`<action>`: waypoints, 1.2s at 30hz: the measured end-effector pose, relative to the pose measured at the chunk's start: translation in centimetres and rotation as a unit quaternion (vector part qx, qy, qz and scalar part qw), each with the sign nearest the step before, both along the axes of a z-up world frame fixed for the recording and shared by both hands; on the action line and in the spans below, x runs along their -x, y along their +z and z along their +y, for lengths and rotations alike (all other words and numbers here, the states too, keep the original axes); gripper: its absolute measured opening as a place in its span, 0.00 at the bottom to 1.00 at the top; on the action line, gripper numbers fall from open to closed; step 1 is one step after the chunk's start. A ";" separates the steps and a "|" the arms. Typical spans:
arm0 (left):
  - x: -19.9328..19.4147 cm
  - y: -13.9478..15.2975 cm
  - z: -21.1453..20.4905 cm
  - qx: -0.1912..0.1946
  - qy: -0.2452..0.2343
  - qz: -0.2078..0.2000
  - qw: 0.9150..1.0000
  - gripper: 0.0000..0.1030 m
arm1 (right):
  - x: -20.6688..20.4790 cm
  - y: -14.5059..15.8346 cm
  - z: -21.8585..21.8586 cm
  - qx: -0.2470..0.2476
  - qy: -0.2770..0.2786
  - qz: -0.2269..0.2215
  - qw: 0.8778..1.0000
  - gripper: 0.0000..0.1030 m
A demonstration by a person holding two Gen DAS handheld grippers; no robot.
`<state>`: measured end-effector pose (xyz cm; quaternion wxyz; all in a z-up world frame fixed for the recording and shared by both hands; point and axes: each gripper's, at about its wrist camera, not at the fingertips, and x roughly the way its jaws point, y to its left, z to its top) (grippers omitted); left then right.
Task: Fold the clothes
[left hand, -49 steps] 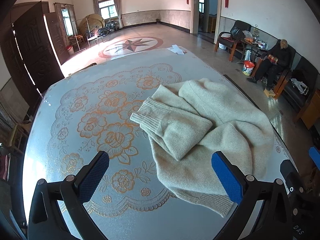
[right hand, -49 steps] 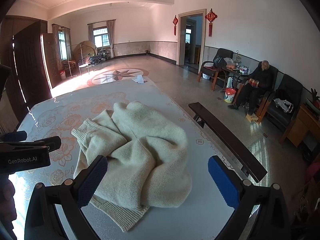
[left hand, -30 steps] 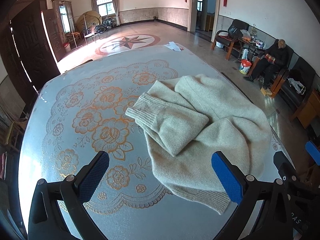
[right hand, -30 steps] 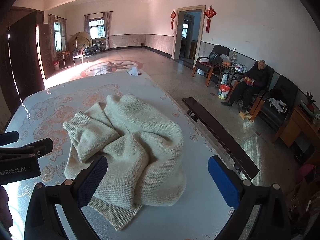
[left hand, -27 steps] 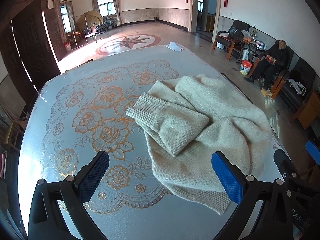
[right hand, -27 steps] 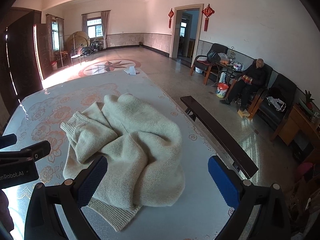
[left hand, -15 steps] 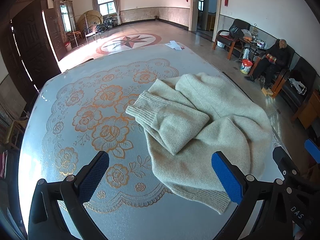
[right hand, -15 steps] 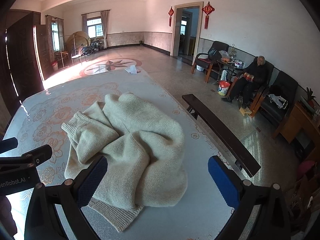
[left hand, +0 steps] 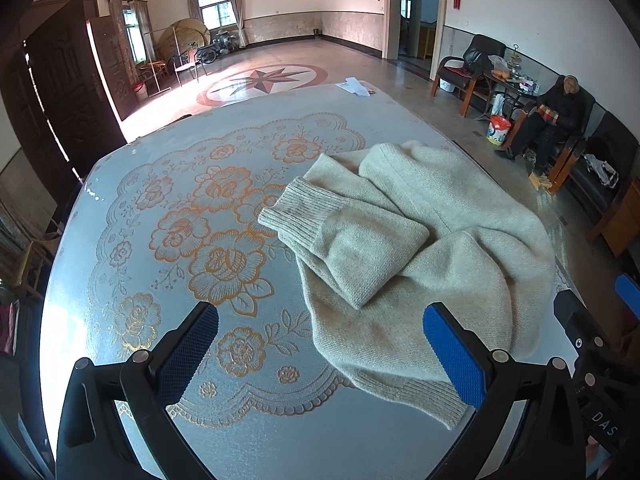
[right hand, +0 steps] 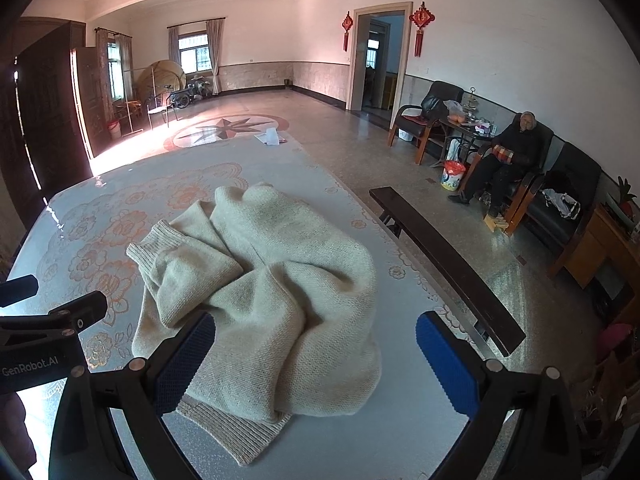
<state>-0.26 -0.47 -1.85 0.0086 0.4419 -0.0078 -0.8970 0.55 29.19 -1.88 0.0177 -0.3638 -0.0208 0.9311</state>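
A cream knitted sweater point(left hand: 432, 256) lies crumpled on the table, one sleeve with a ribbed cuff point(left hand: 300, 208) folded across its middle and a ribbed hem point(left hand: 440, 400) nearest me. My left gripper point(left hand: 320, 344) hovers open above the table at the sweater's near left edge, holding nothing. In the right wrist view the same sweater point(right hand: 280, 280) fills the centre, and my right gripper point(right hand: 314, 358) hangs open over its near part, empty. The left gripper's body point(right hand: 44, 344) shows at that view's left edge.
The table wears a pale cloth with orange flower print point(left hand: 216, 256). A dark wooden bench point(right hand: 444, 260) runs along the table's right side. White papers point(left hand: 356, 87) lie at the far table edge. A person point(right hand: 508, 156) sits in an armchair by the right wall.
Both grippers have drifted only slightly; the sweater lies unmoved and both stay open and empty.
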 end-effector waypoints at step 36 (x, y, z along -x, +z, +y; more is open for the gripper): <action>7.2 -7.5 -4.3 0.073 0.054 -0.051 0.994 1.00 | 12.3 -0.7 -0.8 -0.057 0.136 -0.028 0.989 0.99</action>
